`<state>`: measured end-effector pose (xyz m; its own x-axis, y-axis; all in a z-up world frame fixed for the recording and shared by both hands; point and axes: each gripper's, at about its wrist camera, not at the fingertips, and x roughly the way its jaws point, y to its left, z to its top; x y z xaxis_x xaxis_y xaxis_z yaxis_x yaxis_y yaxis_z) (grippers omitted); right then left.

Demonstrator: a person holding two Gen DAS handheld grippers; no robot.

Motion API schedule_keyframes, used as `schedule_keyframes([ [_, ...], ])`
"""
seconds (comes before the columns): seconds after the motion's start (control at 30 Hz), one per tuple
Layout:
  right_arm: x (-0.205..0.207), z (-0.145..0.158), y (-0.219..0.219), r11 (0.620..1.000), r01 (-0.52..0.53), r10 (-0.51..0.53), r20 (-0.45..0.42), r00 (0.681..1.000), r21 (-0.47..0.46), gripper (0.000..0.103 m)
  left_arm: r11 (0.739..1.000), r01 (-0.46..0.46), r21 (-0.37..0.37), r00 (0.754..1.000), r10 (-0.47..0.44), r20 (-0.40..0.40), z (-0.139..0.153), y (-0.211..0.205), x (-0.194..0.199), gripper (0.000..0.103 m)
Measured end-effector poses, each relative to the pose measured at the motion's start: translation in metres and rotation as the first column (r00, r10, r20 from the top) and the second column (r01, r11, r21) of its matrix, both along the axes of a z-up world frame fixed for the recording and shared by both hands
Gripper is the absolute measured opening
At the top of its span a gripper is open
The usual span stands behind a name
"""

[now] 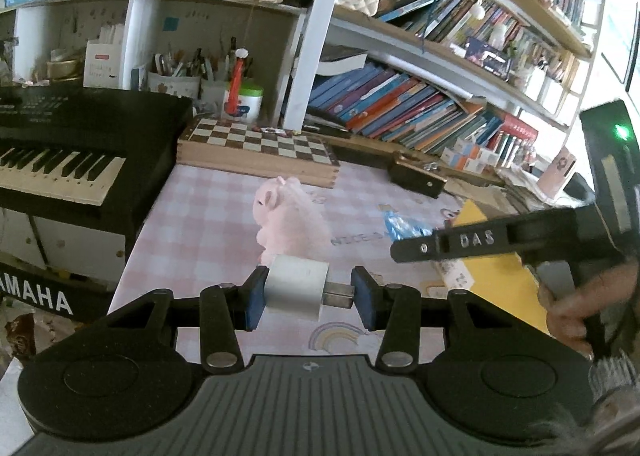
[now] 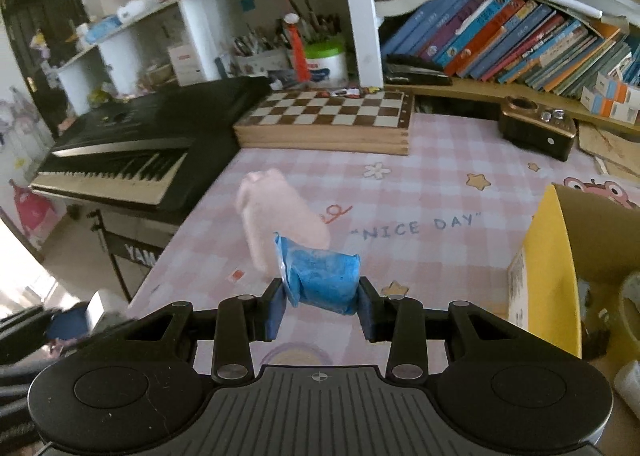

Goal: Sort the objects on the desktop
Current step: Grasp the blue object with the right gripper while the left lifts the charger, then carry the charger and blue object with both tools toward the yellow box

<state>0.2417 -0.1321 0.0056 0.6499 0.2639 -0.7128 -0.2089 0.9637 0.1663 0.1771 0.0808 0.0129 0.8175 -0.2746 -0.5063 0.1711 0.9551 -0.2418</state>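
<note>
My left gripper point(image 1: 310, 296) is shut on a white USB charger plug point(image 1: 298, 290), held above the pink checked tablecloth point(image 1: 208, 224). My right gripper point(image 2: 322, 306) is shut on a blue plastic packet point(image 2: 324, 276), also held above the cloth; it shows from the side in the left wrist view point(image 1: 404, 252), with the packet point(image 1: 402, 226) behind it. A pink plush pig point(image 1: 290, 216) lies on the cloth just beyond both grippers, and shows in the right wrist view point(image 2: 276, 216). A yellow cardboard box point(image 2: 556, 260) stands open at the right.
A wooden chessboard box point(image 1: 256, 154) lies at the back of the desk. A black Yamaha keyboard point(image 1: 68, 152) stands to the left. A brown radio point(image 2: 536, 132) sits at the back right. Shelves of books point(image 1: 400, 104) and pen holders point(image 1: 180, 76) rise behind.
</note>
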Motion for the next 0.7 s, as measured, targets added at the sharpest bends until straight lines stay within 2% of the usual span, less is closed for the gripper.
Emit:
schedule_keyframes([
  [0.33,-0.073,0.006,0.004,1.0,0.0,0.0,0.014,1.0,0.019,0.037,0.997,0.075,-0.021,0.997,-0.075,0.01,0.016,0.002,-0.049,0.042],
  [0.7,-0.139,-0.003,0.023,1.0,0.013,-0.013,-0.01,1.0,0.018,0.037,0.994,0.1,-0.041,0.995,-0.101,-0.024,0.011,0.014,-0.102,0.042],
])
